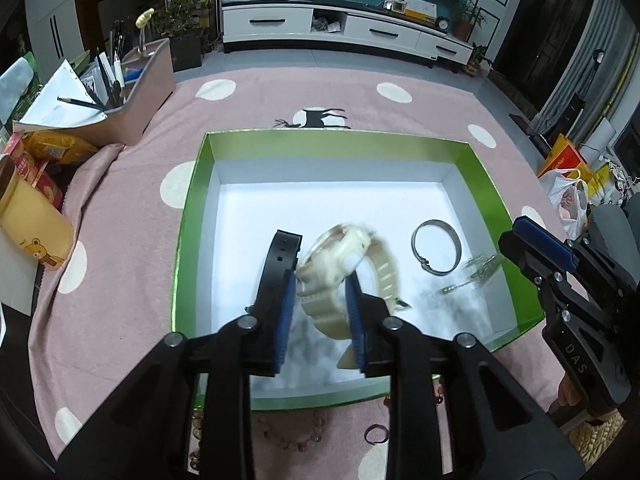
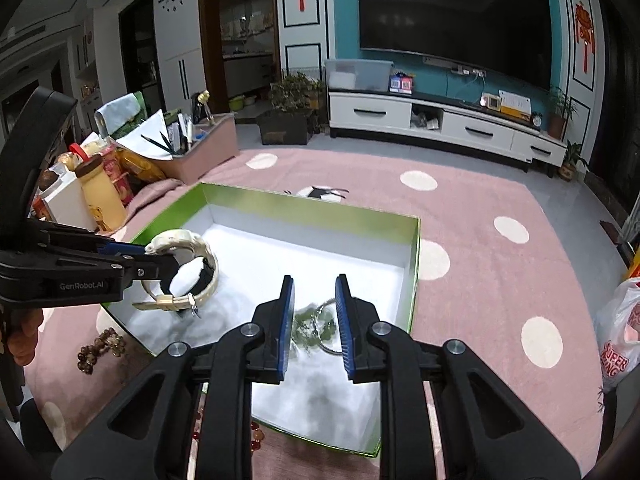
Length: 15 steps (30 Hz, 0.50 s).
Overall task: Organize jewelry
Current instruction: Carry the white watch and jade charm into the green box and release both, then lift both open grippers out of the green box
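Observation:
A green box with a white floor point(image 1: 224, 184) point(image 2: 256, 248) lies on the pink dotted cloth. My left gripper point(image 1: 322, 280) point(image 2: 160, 258) is over the box with a cream watch point(image 1: 344, 256) point(image 2: 188, 248) between its pads; whether the pads grip it I cannot tell. A black strap point(image 1: 280, 252) lies by its left finger. A silver bangle point(image 1: 436, 248) and a small silver piece point(image 1: 480, 268) lie at the box's right. My right gripper point(image 2: 314, 304) point(image 1: 536, 244) is open above the bangle point(image 2: 320, 320). Bead bracelets point(image 1: 296, 440) point(image 2: 100, 348) and a small ring point(image 1: 376, 434) lie outside the box.
A pen holder with pencils and papers point(image 1: 108, 92) point(image 2: 188, 140), snack packs point(image 1: 52, 148) and a yellow bear bottle point(image 1: 28, 224) point(image 2: 102, 196) stand at the left. A plastic bag point(image 2: 620, 332) sits at the right. A TV cabinet point(image 2: 440, 124) is beyond.

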Tool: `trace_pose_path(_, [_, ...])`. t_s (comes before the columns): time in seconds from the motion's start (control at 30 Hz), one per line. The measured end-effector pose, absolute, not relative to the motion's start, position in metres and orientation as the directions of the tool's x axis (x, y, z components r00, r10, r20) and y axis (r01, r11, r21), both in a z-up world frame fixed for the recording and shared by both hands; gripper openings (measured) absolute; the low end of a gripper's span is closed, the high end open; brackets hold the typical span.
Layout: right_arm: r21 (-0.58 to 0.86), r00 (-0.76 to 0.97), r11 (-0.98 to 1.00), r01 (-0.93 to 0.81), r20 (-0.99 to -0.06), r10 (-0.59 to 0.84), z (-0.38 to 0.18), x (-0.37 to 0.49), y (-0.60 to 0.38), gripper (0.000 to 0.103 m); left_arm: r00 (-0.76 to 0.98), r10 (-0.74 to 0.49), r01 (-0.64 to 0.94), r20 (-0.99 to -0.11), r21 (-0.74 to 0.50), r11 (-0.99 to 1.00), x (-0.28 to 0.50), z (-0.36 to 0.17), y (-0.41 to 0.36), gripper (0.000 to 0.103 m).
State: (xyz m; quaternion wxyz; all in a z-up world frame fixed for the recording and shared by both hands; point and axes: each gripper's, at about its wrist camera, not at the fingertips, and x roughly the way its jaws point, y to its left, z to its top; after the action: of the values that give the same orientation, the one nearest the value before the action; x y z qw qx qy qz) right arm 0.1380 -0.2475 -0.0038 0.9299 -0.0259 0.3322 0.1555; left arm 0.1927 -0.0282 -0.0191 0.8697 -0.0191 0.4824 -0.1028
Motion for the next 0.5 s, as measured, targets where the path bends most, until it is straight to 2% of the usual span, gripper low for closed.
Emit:
trace_pose_path(0.1, [0.065,0.734,0.956,-0.288,-0.626,0.264,-0.005,0.138,-0.253,0.032,0.526,-0.195,0.163,-0.828,-0.127,0.978,0.192,-0.017,-0.03,0.032])
trace_pose_path(0.17, [0.077,0.737,0.957,-0.279,-0.622,0.265,-0.005,0.137,-0.257,0.035,0.537,-0.202,0.167,-0.819,-0.132,0.977,0.19,-0.013,-0.03,0.042])
trace_pose_path(0.27, [0.085,0.742,0.96,-0.265,-0.618,0.26,-0.003,0.134,-0.263,0.036,0.551,-0.206,0.168,-0.809,-0.134,0.977,0.187,-0.008,-0.028,0.049])
trace_pose_path(0.43, [0.088,0.748,0.963,-0.256,-0.613,0.255,-0.001,0.127,-0.268,0.038,0.552,-0.203,0.153,-0.809,-0.141,0.978,0.181,-0.007,-0.023,0.057])
trace_pose_path(0.5, [0.091,0.751,0.963,-0.252,-0.61,0.254,0.0,0.121,-0.272,0.041,0.552,-0.199,0.147,-0.81,-0.141,0.979,0.178,-0.007,-0.021,0.057])
